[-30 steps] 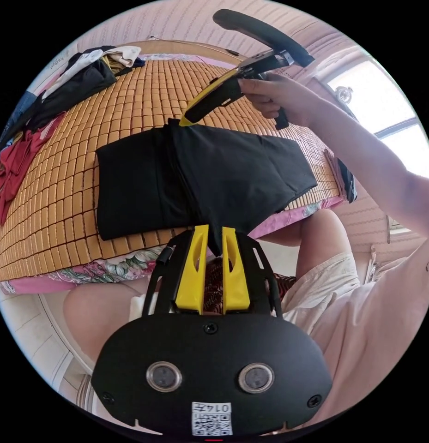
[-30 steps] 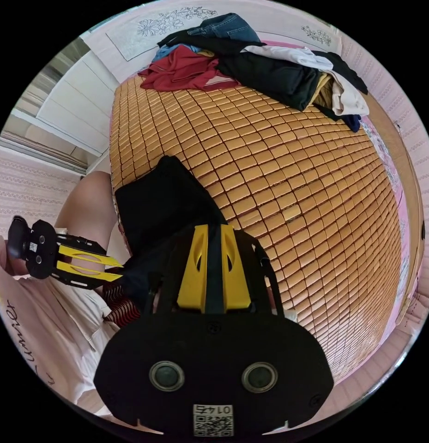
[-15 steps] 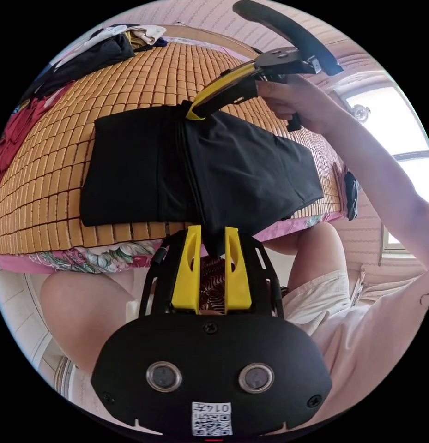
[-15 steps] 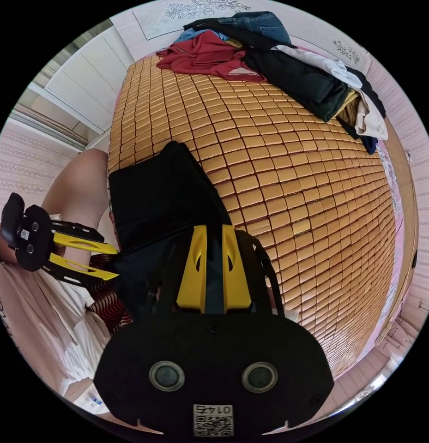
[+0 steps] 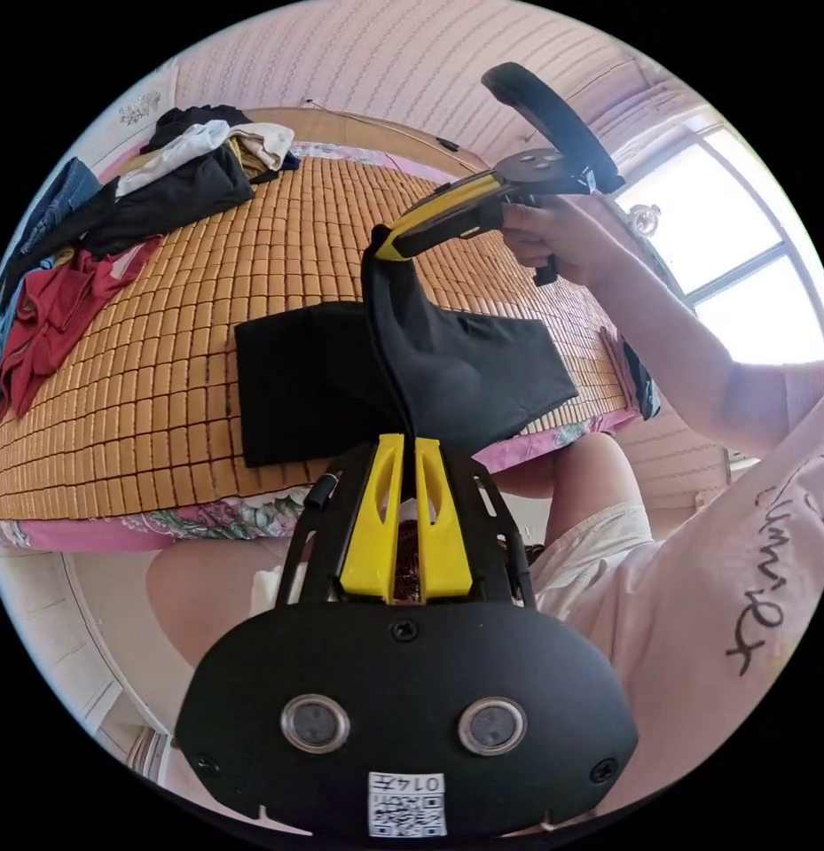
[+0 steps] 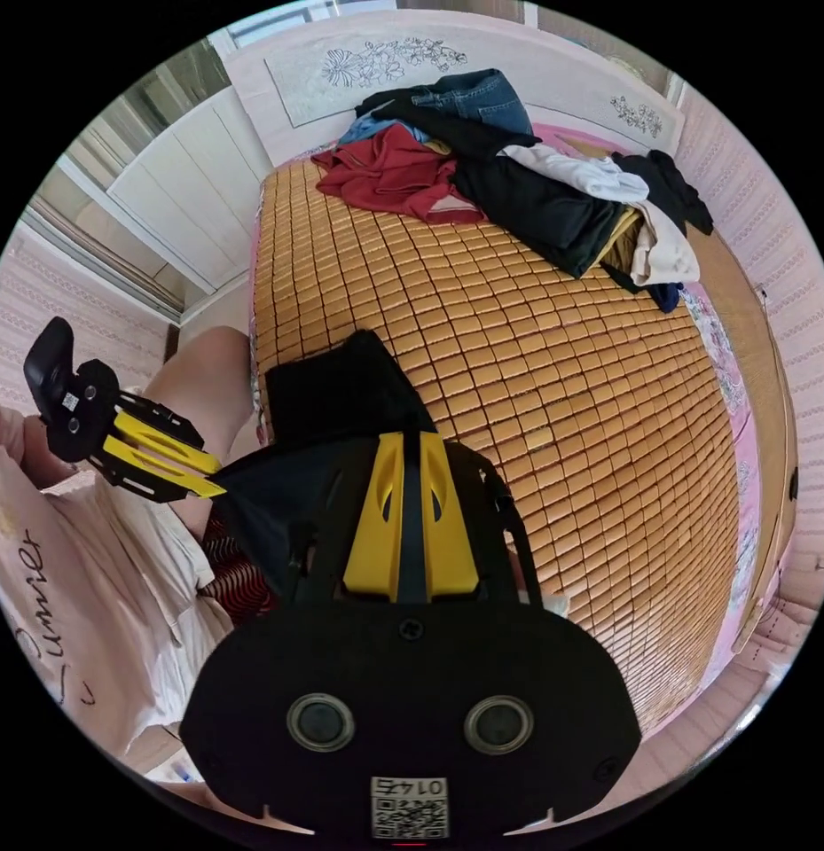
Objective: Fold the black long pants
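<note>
Both the left gripper point(image 5: 403, 443) and right gripper point(image 5: 385, 251) are clamped on the black long pants point(image 5: 465, 372): soft, light cloth, drooping toward 6 o'clock; hold edges.

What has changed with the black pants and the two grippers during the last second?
The right gripper has lifted its pinched fold of the black pants up off the bamboo mat, so the cloth now rises in a peak between it and the left gripper. Both grippers stay shut on the fabric. The pants' folded part still lies on the mat, and the clothes pile is unchanged.
</note>
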Tool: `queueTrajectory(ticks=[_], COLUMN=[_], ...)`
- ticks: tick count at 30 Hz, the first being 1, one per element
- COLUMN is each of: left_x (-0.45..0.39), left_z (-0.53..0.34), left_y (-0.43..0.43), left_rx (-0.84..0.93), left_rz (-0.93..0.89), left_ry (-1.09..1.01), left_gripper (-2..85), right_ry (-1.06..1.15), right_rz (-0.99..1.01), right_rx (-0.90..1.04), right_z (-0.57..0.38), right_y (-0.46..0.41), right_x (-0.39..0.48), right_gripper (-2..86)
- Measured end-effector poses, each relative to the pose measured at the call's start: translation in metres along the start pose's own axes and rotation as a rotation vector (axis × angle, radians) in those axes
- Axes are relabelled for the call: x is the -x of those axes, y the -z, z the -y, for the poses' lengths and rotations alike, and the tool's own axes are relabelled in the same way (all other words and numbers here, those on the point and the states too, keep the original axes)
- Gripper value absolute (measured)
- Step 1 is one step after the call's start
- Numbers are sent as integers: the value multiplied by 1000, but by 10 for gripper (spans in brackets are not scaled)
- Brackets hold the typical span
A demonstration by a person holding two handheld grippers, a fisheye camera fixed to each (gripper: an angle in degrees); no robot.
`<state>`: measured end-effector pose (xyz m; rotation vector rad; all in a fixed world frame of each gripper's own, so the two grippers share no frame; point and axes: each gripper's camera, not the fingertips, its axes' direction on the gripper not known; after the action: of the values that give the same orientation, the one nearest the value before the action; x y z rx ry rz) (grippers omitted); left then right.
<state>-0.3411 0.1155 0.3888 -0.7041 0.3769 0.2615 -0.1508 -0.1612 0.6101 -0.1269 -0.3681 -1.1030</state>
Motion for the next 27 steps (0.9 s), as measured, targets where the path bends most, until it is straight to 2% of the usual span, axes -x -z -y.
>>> queueTrajectory(ticks=[4, 12, 17, 19, 24, 27], left_x=[13, 14, 8, 5, -10, -7], left_z=[2, 1, 4, 4, 8, 11], left_y=[-31, -44, -46, -45, -22, -2], left_rx=[137, 164, 166, 159, 94, 51], left_rz=[-34, -30, -31, -32, -80, -9], left_ry=[59, 115, 113, 110, 41, 18], left_gripper=[-4, -2, 0, 0, 1, 3], right_ry=[15, 172, 295, 306, 208, 126], right_rz=[49, -14, -225, -223, -146, -123], right_rx=[37, 58, 161, 168, 77, -27], right_z=[21, 33, 45, 45, 38, 38], right_y=[-35, -65, -102, -107, -66, -30], right_x=[-2, 26, 59, 62, 51, 42], right_gripper=[57, 108, 60, 37, 9, 10])
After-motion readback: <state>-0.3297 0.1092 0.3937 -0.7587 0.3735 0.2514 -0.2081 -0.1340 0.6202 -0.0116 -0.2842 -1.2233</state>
